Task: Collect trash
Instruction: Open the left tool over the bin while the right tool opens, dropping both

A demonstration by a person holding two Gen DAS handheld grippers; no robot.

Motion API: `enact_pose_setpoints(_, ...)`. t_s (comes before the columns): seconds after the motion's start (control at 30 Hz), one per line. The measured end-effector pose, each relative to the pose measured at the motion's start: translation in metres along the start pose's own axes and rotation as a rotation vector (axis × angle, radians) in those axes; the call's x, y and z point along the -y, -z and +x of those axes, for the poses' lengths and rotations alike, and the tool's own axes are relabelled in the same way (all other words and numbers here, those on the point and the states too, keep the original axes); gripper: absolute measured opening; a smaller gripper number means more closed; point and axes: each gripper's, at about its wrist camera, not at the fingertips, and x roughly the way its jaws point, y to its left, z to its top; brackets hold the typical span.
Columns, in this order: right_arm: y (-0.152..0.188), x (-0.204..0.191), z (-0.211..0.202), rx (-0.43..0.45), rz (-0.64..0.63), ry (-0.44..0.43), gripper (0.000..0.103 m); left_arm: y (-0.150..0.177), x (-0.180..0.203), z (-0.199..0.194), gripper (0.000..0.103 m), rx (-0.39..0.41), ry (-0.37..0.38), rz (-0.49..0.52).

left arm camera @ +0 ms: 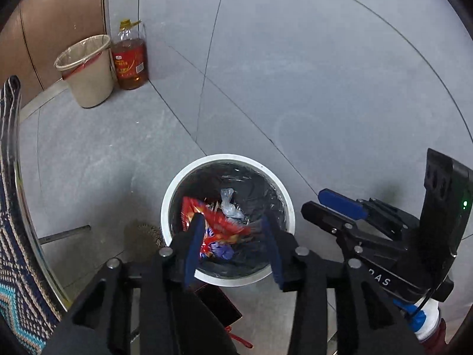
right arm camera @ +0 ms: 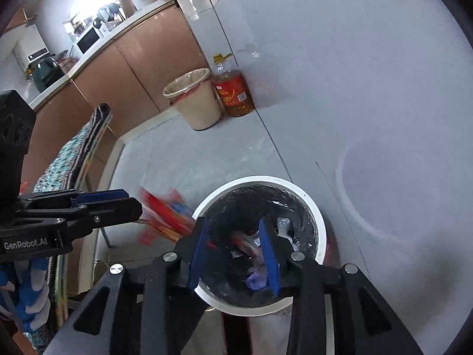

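Observation:
A white-rimmed bin [left arm camera: 168, 204] with a black liner stands on the grey floor. A clear plastic scrap [left arm camera: 229, 205] lies in it. My left gripper [left arm camera: 233, 245] is open above the bin. A red snack wrapper [left arm camera: 218, 226] is between its fingers, over the bin, blurred in the right wrist view [right arm camera: 165, 210]. I cannot tell whether a finger touches it. My right gripper [right arm camera: 235, 256] is open over the same bin [right arm camera: 320, 216], with nothing between its fingers. It also shows in the left wrist view [left arm camera: 331, 207].
A beige lined bin [left arm camera: 85, 71] and a bottle of oil [left arm camera: 130, 56] stand by the brown cabinets [right arm camera: 142, 59]. A chair with a patterned knit cover [left arm camera: 11, 236] is at the left. A dark box [left arm camera: 218, 304] lies on the floor below the bin.

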Motion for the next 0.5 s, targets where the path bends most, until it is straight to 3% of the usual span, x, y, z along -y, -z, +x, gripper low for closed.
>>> enact_pose_setpoints(0.3,0.000,-0.011,-0.003,0.001,-0.003,0.007,0.036,0.004,-0.013,-0.011,0.039,0.016,0.009,-0.030)
enact_pose_setpoints(0.5,0.000,-0.025,-0.020,0.030,-0.014,0.002,0.038,0.020,-0.005,-0.046,0.039,0.068,-0.030,0.009)
